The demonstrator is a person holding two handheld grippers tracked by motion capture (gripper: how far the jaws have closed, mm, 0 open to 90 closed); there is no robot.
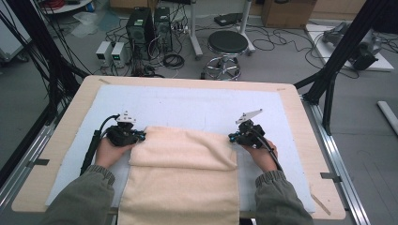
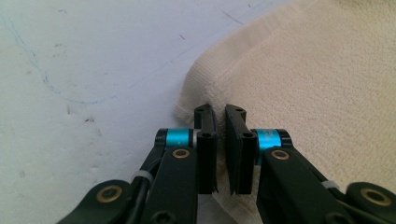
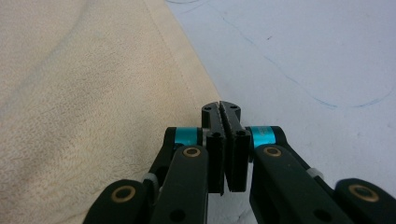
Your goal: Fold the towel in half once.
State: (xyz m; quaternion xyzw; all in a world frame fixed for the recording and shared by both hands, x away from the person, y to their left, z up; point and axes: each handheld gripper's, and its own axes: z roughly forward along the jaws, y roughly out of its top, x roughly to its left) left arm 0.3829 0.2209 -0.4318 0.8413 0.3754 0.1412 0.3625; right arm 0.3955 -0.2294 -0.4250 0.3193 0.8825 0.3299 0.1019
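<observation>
A cream towel (image 1: pixel 183 157) lies on the white mat (image 1: pixel 187 103), its near part hanging over the table's front edge and a folded layer across its far end. My left gripper (image 1: pixel 139 137) is at the fold's left end. In the left gripper view its jaws (image 2: pixel 220 114) are shut on a bunched corner of the towel (image 2: pixel 303 70). My right gripper (image 1: pixel 232 138) is at the fold's right end. In the right gripper view its jaws (image 3: pixel 221 109) are pressed together where the hem of the towel (image 3: pixel 70 93) meets their tips, with only a thin edge caught.
The mat covers a wooden table (image 1: pixel 61 140) with bare mat beyond the towel. A black stool (image 1: pixel 227 44), computer towers (image 1: pixel 141 26) and cables are on the floor behind. Black frame posts (image 1: pixel 345 44) rise at the right.
</observation>
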